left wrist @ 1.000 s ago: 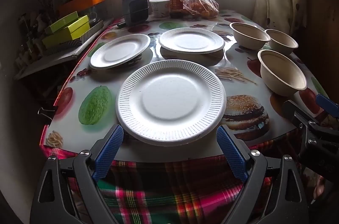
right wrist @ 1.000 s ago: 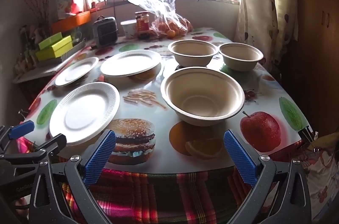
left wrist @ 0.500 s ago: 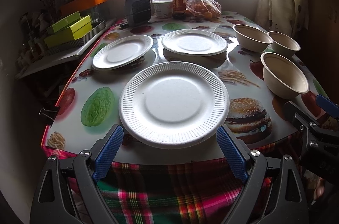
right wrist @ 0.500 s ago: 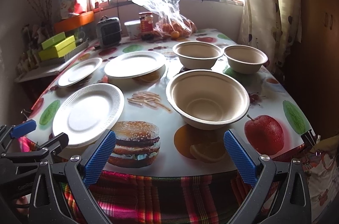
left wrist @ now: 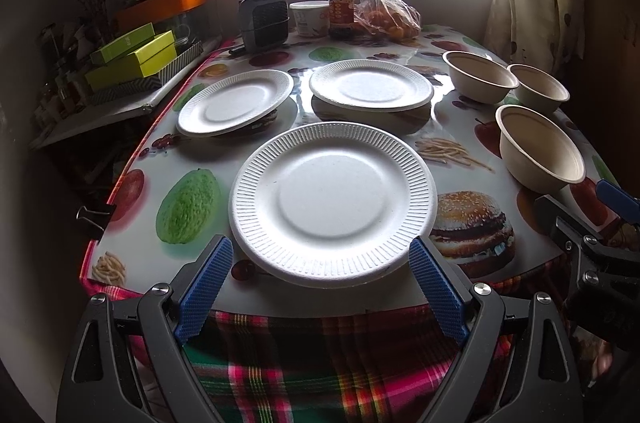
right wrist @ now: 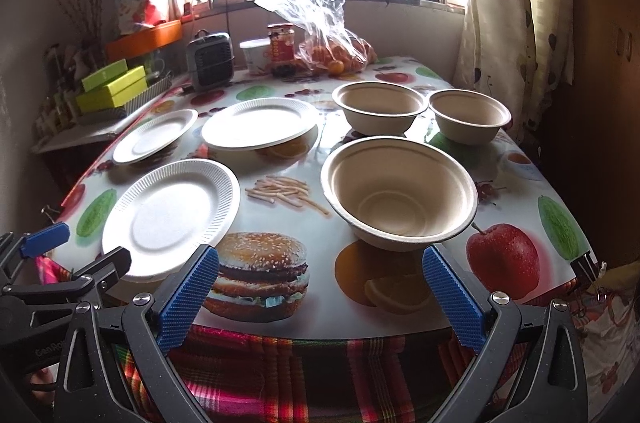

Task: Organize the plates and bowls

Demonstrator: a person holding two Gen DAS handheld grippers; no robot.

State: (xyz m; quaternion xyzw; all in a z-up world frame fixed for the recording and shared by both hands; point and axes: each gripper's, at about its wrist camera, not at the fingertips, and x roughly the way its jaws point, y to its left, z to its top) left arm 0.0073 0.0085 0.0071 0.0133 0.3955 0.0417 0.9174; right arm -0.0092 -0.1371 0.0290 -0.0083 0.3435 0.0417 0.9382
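Observation:
Three white paper plates lie on the fruit-print table: the near plate (left wrist: 334, 203) (right wrist: 172, 219), a back-left plate (left wrist: 236, 103) (right wrist: 156, 137) and a back-middle plate (left wrist: 372, 87) (right wrist: 260, 123). Three beige bowls stand to the right: a near bowl (right wrist: 400, 191) (left wrist: 540, 151) and two behind, bowl (right wrist: 380, 107) and bowl (right wrist: 470, 115). My left gripper (left wrist: 322, 283) is open at the table's front edge, its blue pads either side of the near plate's front rim. My right gripper (right wrist: 320, 295) is open just in front of the near bowl. Neither holds anything.
At the table's far end stand a small grey heater (left wrist: 264, 19), a white tub (left wrist: 310, 17), a jar (left wrist: 340, 11) and a plastic bag of oranges (left wrist: 380, 15). Green boxes (left wrist: 132, 59) sit on a shelf at left. A curtain (right wrist: 512, 3) hangs at right. A plaid cloth (left wrist: 320, 363) drapes the front edge.
Both grippers have edged forward and slightly up toward the table, so the near plate and near bowl sit closer to the pads. Nothing on the table has moved.

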